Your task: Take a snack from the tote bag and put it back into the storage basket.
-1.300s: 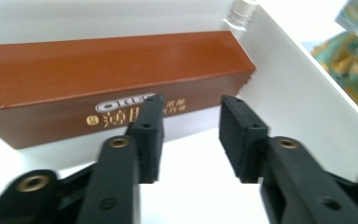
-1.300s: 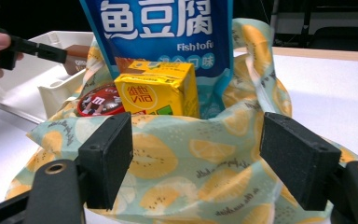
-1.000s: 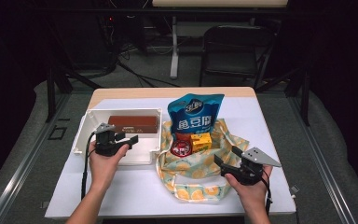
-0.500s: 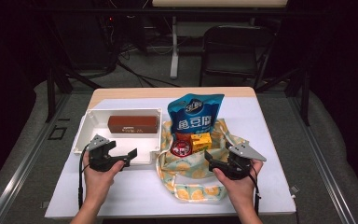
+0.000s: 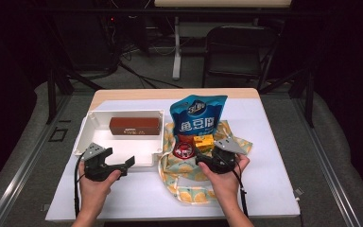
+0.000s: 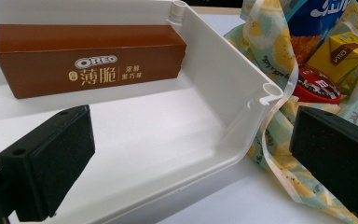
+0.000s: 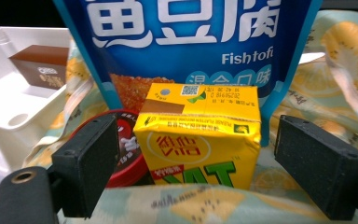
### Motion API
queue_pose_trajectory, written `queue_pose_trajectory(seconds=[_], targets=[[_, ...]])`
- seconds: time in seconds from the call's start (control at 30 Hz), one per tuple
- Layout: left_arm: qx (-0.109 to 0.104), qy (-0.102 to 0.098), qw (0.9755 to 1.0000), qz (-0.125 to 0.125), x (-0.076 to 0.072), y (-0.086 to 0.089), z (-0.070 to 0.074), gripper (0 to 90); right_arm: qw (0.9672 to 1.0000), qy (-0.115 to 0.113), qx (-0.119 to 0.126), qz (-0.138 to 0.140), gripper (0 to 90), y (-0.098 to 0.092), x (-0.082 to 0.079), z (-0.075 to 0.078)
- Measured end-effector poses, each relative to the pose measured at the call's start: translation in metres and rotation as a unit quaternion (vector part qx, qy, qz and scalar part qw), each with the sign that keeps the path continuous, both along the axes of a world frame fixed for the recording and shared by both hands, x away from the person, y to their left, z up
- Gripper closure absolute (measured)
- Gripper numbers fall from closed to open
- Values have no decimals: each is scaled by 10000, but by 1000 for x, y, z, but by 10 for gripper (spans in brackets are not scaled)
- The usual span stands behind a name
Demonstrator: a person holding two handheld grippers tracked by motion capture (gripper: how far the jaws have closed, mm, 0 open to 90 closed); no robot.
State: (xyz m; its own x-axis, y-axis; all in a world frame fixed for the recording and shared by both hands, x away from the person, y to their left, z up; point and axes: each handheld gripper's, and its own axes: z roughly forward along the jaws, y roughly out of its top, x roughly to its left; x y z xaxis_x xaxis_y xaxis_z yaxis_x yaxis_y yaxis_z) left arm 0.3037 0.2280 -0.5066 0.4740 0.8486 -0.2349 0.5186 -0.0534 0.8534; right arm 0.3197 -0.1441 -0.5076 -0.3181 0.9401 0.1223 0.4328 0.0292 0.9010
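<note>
At the near edge of the desk (image 5: pixel 274 156) two hands come in. The left gripper (image 5: pixel 116 164), at about 7 o'clock on the white top, has its blocky black fingers (image 6: pixel 46 168) spread wide with nothing between them, just in front of the near wall of a white plastic tray (image 5: pixel 87 130). The right gripper (image 5: pixel 203 158), near 5 o'clock, is also wide open; its matte, pitted fingers (image 7: pixel 86 161) stand either side of a yellow drink carton (image 7: pixel 200 135) without touching it (green "VIT" lettering shows). The carton sits on a soft cloth bag (image 5: pixel 189 189) printed with fruit slices, beside a round red tin (image 5: pixel 184 150).

Behind them, toward 12 o'clock, stands a glossy blue snack pouch (image 5: pixel 198 116) marked "Fishtofu". Inside the tray, along its far wall, lies a long brown cardboard box (image 6: pixel 88 58) labelled "OREO".

Beyond the desk, a dark room holds a black chair (image 5: pixel 238 49) on grey carpet.
</note>
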Motion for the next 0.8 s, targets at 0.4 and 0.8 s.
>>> queue_pose_trajectory(seconds=[0.4, 0.8], targets=[[-13, 124, 9999, -37, 2, 2, -2, 2, 9989, 254, -169, -367, 138, 13, 21, -7], [-92, 167, 9998, -52, 2, 2, -2, 3, 9971, 333, -422, -539, 146, 20, 31, -11]])
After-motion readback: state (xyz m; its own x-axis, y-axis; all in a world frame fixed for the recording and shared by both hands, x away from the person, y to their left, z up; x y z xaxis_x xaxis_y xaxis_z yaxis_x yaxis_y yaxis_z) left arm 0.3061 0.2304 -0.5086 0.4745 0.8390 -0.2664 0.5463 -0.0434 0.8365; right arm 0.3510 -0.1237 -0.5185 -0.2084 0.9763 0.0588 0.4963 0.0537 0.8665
